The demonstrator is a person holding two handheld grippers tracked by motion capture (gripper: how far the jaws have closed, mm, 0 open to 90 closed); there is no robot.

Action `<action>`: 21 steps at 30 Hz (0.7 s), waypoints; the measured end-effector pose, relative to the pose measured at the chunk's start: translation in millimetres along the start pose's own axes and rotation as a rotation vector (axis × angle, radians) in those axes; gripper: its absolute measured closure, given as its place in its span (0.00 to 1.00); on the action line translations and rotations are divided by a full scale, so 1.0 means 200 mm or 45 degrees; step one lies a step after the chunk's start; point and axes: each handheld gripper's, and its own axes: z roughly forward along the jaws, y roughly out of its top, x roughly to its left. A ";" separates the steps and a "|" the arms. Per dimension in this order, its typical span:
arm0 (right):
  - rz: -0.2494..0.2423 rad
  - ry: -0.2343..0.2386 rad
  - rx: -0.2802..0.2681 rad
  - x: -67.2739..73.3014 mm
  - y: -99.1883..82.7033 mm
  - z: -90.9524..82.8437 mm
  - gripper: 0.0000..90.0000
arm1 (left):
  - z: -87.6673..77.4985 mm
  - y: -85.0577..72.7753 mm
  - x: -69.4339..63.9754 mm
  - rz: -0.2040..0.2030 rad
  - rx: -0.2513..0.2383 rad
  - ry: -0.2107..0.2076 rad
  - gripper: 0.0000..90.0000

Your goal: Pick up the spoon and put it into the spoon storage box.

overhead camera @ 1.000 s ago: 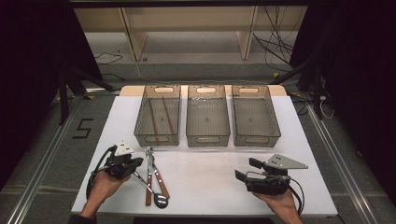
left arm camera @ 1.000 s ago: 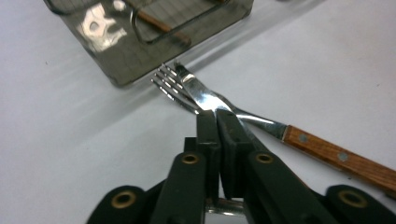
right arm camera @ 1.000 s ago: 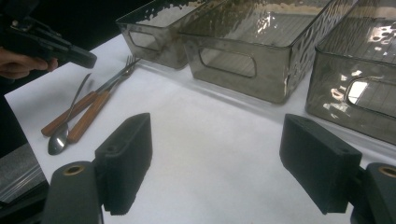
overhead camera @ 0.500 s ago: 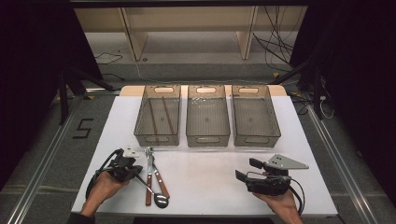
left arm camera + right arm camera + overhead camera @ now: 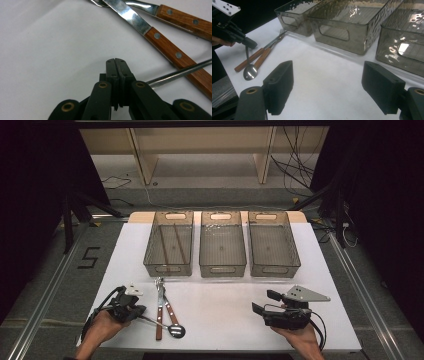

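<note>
The left gripper (image 5: 131, 306) has its jaws pressed together, seemingly pinching the handle end of the spoon (image 5: 170, 328), though the contact is hidden. The spoon's long axis runs away from its tips, bowl farthest; the right gripper (image 5: 263, 304), spread wide, sits well apart.

Standing in a dim room, with black curtains (image 5: 30, 195) hanging at both sides and swallowing most of the light. Running along the far side behind the white table (image 5: 230, 320), a pale wooden shelf unit (image 5: 200, 150) resting on light uprights. Lying across the grey floor (image 5: 45, 270), loose black cables (image 5: 295, 175), metal rails (image 5: 40, 305) and a taped mark (image 5: 90, 257) shaped like a five.
</note>
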 end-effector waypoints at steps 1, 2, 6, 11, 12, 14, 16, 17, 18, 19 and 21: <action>-0.001 0.001 0.000 0.00 0.00 0.00 0.29 | 0.00 0.00 0.00 0.001 0.006 -0.004 0.98; 0.000 0.001 0.000 0.00 0.00 0.00 0.29 | -0.01 -0.01 -0.01 0.002 0.013 -0.008 0.98; -0.001 0.001 -0.002 0.00 0.00 0.00 0.29 | -0.02 -0.03 -0.02 0.006 0.017 -0.021 0.98; 0.002 0.001 0.001 0.00 0.00 0.00 0.29 | -0.04 -0.05 -0.05 0.020 0.038 -0.042 0.98; 0.002 0.002 0.002 0.00 0.00 0.00 0.29 | -0.04 -0.05 -0.05 0.024 0.041 -0.043 0.98; -0.001 0.003 0.002 0.00 0.00 0.00 0.29 | -0.05 -0.06 -0.06 0.024 0.051 -0.054 0.98; -0.003 0.002 0.001 0.00 0.00 0.00 0.29 | -0.05 -0.07 -0.07 0.040 0.062 -0.061 0.98; -0.002 0.003 0.001 0.00 0.00 0.00 0.29 | -0.05 -0.07 -0.08 0.040 0.066 -0.065 0.97; -0.003 0.003 0.001 0.00 0.00 0.00 0.29 | -0.05 -0.07 -0.08 0.044 0.066 -0.066 0.97; 0.000 0.003 0.003 0.00 0.00 0.00 0.29 | -0.06 -0.07 -0.08 0.045 0.073 -0.071 0.97; 0.002 0.003 0.002 0.00 0.00 -0.01 0.29 | -0.06 -0.08 -0.08 0.053 0.090 -0.079 0.97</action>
